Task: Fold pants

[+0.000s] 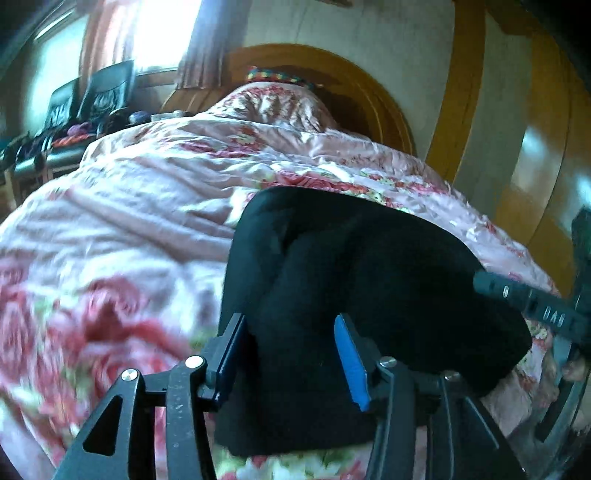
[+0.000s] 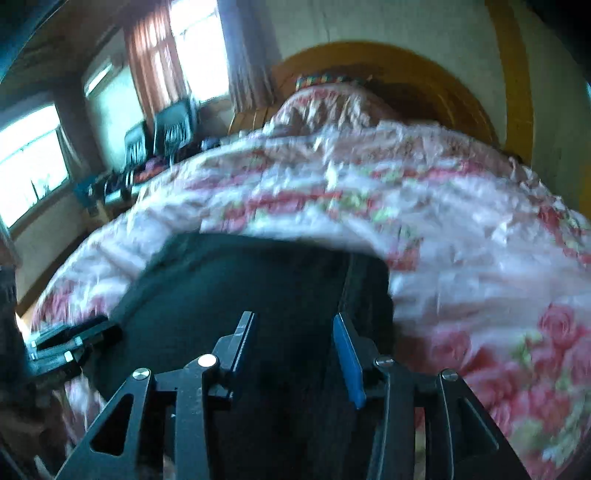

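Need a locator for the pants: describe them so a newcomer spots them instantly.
Start at the bed under the pink rose-print quilt, with its arched wooden headboard. On the quilt's near part lies a folded black fabric bundle, the pants. It is the only plain dark item on the floral bedding.

Daylight from windows (image 1: 162, 33) at 11 o'clock, blown out white, glare washing curtains (image 2: 155, 62). Room otherwise dim, bluish cast. Pants (image 1: 369, 273) near-black, folds barely readable. Quilt (image 1: 147, 206) sharp mid-frame in left view, smeared at 8 o'clock; right view motion-blurred throughout, quilt (image 2: 424, 221) pattern streaked. Strong fisheye bending: headboard (image 1: 354, 88) and walls curve, corners vignetted black. Sheen on wood at 3 o'clock.
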{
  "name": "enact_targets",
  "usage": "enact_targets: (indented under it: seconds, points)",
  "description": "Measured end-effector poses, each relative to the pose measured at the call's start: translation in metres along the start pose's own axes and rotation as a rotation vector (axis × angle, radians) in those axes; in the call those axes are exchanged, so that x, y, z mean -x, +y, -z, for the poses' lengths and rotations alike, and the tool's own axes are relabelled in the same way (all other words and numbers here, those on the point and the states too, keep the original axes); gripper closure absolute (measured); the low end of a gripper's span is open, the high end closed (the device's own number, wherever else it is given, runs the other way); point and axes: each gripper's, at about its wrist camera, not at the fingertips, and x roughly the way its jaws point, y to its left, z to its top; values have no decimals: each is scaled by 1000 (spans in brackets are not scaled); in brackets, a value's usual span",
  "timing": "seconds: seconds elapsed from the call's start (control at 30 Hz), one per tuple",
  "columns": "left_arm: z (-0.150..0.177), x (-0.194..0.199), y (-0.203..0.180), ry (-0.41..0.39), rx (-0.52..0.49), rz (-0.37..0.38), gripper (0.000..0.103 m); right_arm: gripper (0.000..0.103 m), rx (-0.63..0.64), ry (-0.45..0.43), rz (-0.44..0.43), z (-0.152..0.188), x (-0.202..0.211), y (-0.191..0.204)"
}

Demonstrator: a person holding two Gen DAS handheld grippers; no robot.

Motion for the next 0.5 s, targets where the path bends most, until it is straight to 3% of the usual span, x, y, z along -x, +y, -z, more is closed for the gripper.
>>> enact_targets:
  seconds: [0.1,0.17,0.2,0.37,0.5]
  points:
    - [5,3,8,38,61,4,40,59,15,5,56,18,6,-5]
    - [12,3,14,68,139,28,39,51,-24,33,64,26,7,-15]
    - [15,4,16,73,160,31,38,43,-58,47,46,29,7,-20]
    - [15,7,18,97,158,63,37,37,-270,66,-87,41,11,-53]
    - [9,7,38,103,261,144,37,35,-297,77,-126,41,9,-57]
